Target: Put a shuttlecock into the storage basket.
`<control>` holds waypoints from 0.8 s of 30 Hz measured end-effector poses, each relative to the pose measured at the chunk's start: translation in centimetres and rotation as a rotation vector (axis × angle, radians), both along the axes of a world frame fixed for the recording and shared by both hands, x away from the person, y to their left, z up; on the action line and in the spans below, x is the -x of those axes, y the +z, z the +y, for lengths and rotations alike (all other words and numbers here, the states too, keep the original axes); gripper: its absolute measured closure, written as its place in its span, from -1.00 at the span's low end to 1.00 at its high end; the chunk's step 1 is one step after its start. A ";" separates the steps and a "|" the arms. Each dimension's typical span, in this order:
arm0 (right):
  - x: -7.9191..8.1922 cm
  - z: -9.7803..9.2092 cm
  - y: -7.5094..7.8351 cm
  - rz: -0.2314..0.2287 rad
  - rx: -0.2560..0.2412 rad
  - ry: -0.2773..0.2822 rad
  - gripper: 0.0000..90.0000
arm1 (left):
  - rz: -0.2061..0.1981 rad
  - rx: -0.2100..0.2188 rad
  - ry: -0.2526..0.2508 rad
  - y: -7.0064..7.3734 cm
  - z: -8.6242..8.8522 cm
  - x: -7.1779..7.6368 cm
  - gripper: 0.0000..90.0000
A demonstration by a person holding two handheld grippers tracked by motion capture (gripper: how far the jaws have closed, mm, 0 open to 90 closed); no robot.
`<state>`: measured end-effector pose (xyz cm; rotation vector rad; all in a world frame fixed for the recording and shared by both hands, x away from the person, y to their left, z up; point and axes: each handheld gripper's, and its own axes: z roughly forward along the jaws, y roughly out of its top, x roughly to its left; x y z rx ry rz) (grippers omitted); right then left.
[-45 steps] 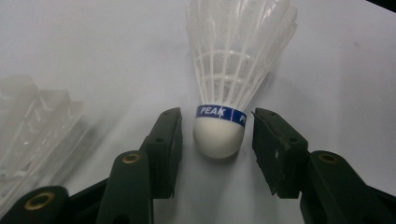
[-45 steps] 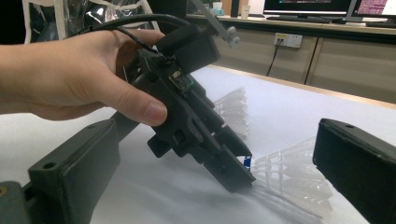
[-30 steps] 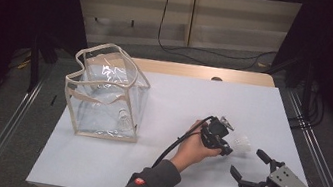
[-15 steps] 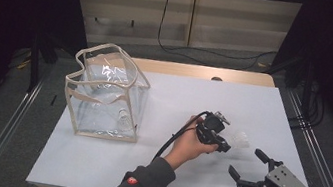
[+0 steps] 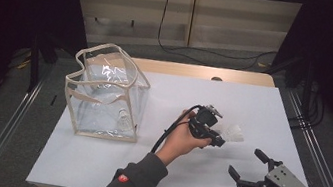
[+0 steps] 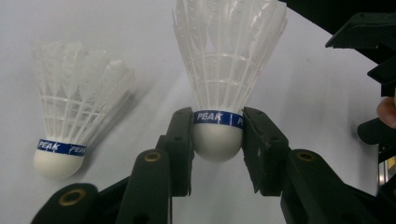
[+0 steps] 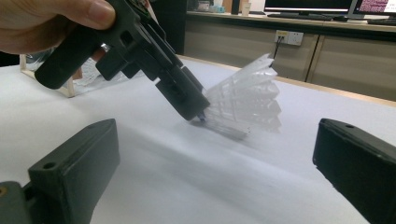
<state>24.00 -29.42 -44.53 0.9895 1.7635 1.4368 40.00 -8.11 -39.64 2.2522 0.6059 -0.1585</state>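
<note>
Here | left gripper (image 6: pixel 218 140) clamps shuttlecock (image 6: pixel 224 70) | band reads PEAK

White table (image 5: pixel 92 163): clear bag (image 5: pixel 105 96), shuttlecock (image 6: pixel 70 121) lying on it.

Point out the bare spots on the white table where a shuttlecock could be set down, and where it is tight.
Free: the wide strip of white table behind the left gripper, out to the far right corner; the near-left stretch in front of the clear bag. Tight: between the left gripper, shut on one shuttlecock beside the lying shuttlecock, and the open right gripper.
</note>
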 end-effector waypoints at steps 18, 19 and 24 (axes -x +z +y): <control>0.1 0.1 0.0 0.004 -0.004 -0.005 -0.99 | 0.000 0.018 0.006 2.5 1.9 -0.1 0.44; 0.1 0.1 0.0 0.002 -0.002 -0.004 -0.99 | -0.001 0.015 0.010 2.6 1.9 -0.1 0.44; 0.1 0.1 0.0 0.002 -0.003 -0.001 -0.99 | 0.001 0.016 0.005 3.0 2.1 -0.1 0.44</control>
